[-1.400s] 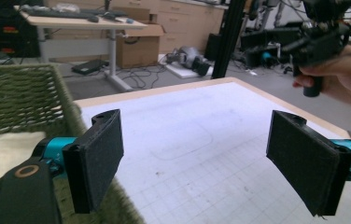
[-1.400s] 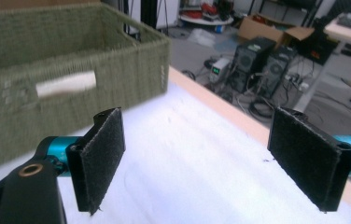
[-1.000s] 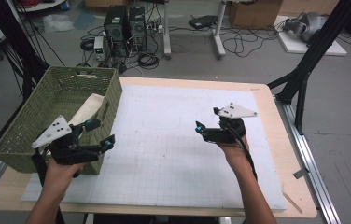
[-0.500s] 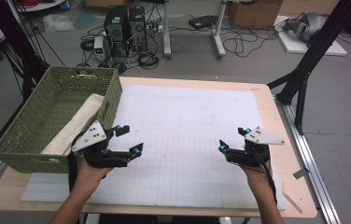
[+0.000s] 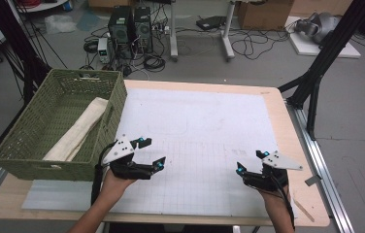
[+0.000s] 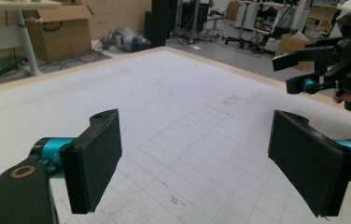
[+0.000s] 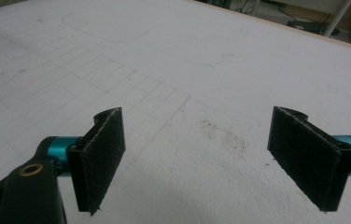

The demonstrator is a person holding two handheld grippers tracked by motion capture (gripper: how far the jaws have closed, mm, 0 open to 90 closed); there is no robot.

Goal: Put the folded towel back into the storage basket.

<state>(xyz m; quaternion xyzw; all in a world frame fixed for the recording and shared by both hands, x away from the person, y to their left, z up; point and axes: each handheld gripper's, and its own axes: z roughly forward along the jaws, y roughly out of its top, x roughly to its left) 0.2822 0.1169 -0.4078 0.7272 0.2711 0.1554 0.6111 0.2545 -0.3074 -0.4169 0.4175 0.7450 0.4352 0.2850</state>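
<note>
My left gripper (image 5: 150, 153) hovers low over the white grid mat (image 5: 200, 131), just right of the green wicker basket (image 5: 30, 150). Its jaws stand wide apart with nothing between them (image 6: 199, 168). A rolled cream cloth (image 5: 76, 131) lies inside the basket. My right gripper (image 5: 250, 162) is near the mat's front right corner, also open and empty (image 7: 197, 158). In the left gripper view the right gripper (image 6: 304, 70) appears at the upper right, a hand behind it.
The wooden table (image 5: 287, 126) edges the mat on all sides. A black frame leg (image 5: 316, 82) stands off the right side. Computer towers (image 5: 129, 24) and cables lie on the floor beyond the far edge.
Both grippers have drawn back toward the front edge. The left one moved right, away from the basket; the right one moved right and nearer the corner. The cloth stays in the basket.
</note>
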